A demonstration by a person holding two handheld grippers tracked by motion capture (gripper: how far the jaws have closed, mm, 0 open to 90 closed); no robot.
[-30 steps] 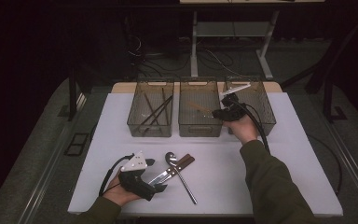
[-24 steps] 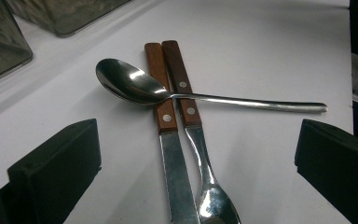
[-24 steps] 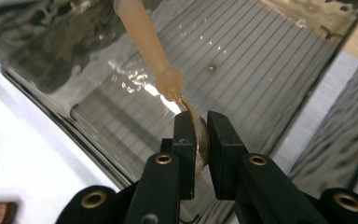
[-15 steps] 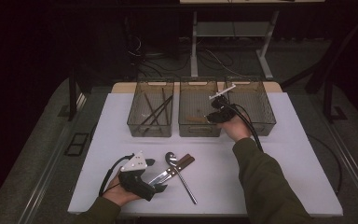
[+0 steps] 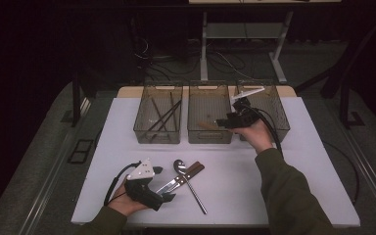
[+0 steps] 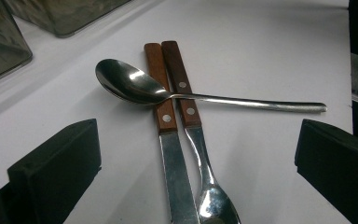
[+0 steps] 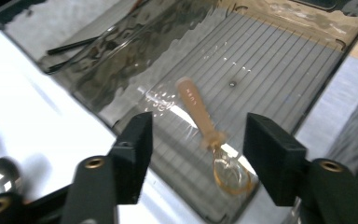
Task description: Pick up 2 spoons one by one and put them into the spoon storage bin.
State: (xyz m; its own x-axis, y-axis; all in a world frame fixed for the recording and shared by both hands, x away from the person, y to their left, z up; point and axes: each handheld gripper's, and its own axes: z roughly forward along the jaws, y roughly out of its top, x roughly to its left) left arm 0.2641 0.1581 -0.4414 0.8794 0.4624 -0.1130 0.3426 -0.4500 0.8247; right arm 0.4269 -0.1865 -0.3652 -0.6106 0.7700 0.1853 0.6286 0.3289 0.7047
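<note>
My left gripper (image 5: 169, 197) rests low near the front edge of the white table (image 5: 284, 186), and its black jaws stand wide apart with nothing between them. Just past them lie a shiny metal spoon (image 6: 168, 91) across a wooden-handled knife (image 6: 168, 140) and a wooden-handled spoon (image 6: 191, 130). The bottom edge of the left gripper view cuts both off.

Farther away, my right gripper (image 5: 223, 123) hangs over the middle clear plastic bin (image 5: 209, 134). Its jaws have just been opening and now stand about halfway apart, holding nothing. The small see-through amber plastic spoon (image 7: 209, 135) lies on the ribbed floor of that bin, below the jaws. It looks blurry.

The left clear bin (image 5: 158, 133) holds thin dark sticks (image 5: 162, 117) that I cannot make out.
</note>
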